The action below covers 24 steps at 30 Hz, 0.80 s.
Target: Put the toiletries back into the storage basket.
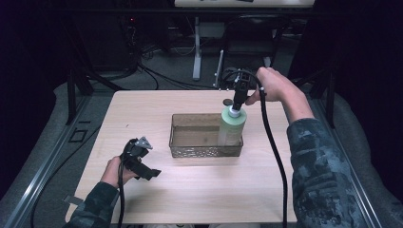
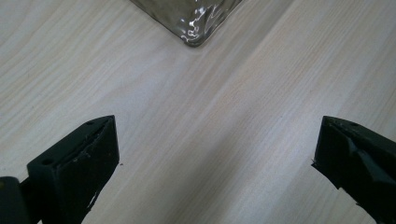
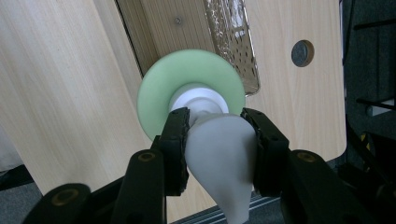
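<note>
Left tongs near left on table, jaws wide apart, holding nothing | clear bin mid-table; left gripper view shows its corner | right tongs clamp white pump top of green bottle upright at bin's right end | right gripper view shows dark disc beyond.

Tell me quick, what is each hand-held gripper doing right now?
Left hand-held gripper: open, holding nothing, low over the table.
Right hand-held gripper: closed on the white pump top of the green bottle, above the clear bin.
</note>
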Available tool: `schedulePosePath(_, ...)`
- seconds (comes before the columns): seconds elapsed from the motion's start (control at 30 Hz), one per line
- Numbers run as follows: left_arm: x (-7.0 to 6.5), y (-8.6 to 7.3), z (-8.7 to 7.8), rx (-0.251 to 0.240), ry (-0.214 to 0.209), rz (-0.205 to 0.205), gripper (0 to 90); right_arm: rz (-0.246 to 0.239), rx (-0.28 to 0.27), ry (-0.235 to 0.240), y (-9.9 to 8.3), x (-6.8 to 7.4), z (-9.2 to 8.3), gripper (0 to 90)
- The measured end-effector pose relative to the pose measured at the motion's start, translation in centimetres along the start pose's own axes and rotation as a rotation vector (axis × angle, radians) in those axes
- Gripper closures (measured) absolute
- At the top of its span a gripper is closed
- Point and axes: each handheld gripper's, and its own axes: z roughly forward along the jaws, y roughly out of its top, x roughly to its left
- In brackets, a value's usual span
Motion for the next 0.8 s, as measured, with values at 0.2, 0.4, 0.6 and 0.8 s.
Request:
schedulePosePath(0.2,0.0,0.0,0.0,0.001,-0.002,0.000,0.0,0.010,0.002,0.003,-0.2,-0.2,0.6,62.8)
schedulePosePath(0.4,0.1,0.0,0.0,0.000,-0.002,0.000,0.0,0.020,0.009,0.009,-0.5,-0.3,1.3,62.7)
schedulePosePath(0.6,0.1,0.0,-0.1,-0.002,0.000,-0.002,0.0,0.032,-0.004,0.007,-0.6,-0.3,1.7,62.7)
schedulePosePath(0.8,0.1,0.0,0.0,0.000,-0.002,-0.001,0.0,0.063,-0.035,0.003,-0.7,-0.6,1.8,62.6)
